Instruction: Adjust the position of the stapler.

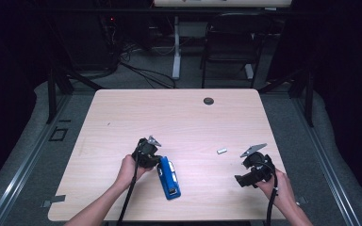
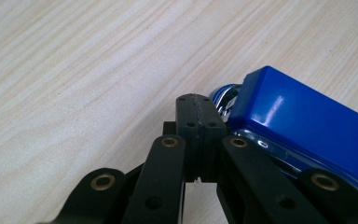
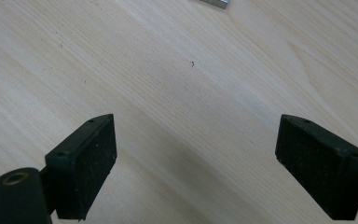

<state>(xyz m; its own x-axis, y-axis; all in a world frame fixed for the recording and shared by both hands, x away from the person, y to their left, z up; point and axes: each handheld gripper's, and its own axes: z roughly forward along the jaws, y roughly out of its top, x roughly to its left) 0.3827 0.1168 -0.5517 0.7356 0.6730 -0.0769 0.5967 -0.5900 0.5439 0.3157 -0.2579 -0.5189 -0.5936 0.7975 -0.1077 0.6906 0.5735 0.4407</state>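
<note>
Jaws of left gripper (image 2: pixel 199 135) pressed together beside blue plastic stapler (image 1: pixel 168 177), right gripper (image 3: pixel 209 163) spread wide; reopen left before gripping stapler squarely.

From my station, the pale wooden table (image 1: pixel 179 117) is evenly lit from above, while the room around it stays very dark. The glossy blue plastic stapler (image 2: pixel 303 126) carries a soft white glare. In both gripper views the near black jaws look slightly blurred, and shadows are weak.
</note>
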